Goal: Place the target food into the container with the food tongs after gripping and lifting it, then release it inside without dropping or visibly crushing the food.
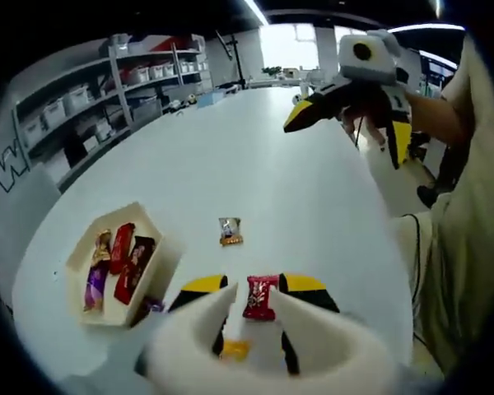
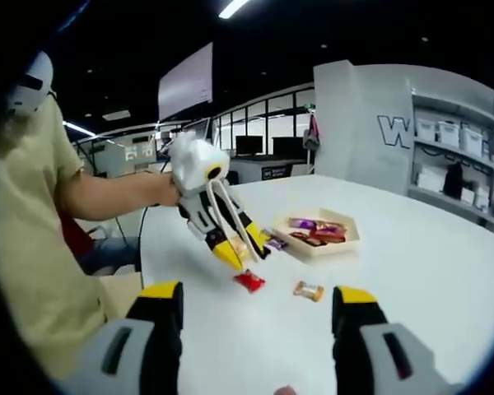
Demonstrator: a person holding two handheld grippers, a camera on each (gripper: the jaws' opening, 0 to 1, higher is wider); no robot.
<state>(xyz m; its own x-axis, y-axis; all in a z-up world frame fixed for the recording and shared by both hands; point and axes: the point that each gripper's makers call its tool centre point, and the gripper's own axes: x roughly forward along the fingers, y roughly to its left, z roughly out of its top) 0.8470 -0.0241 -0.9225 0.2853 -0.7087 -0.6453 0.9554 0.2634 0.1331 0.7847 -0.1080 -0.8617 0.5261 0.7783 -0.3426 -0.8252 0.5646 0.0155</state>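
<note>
My left gripper (image 1: 255, 284) is shut on white food tongs (image 1: 313, 337), whose two arms lie inside its yellow-tipped jaws. The arms' ends stand on either side of a red wrapped candy (image 1: 261, 296). In the right gripper view the left gripper (image 2: 243, 251) points down at that red candy (image 2: 249, 281), which lies on the white table; I cannot tell if it is pinched. A beige tray (image 1: 81, 251) with several wrapped candies sits to the left, also seen as the tray (image 2: 346, 239). My right gripper (image 2: 257, 304) is open, holds nothing, and hangs in the air (image 1: 350, 132).
A small orange-brown candy (image 1: 230, 231) (image 2: 309, 290) lies on the table (image 1: 255, 164) beyond the red one. A purple candy (image 2: 273, 243) rests beside the tray. A person's arm and shirt (image 2: 41, 222) stand at the table's edge. Shelves with bins (image 1: 82, 107) line the far wall.
</note>
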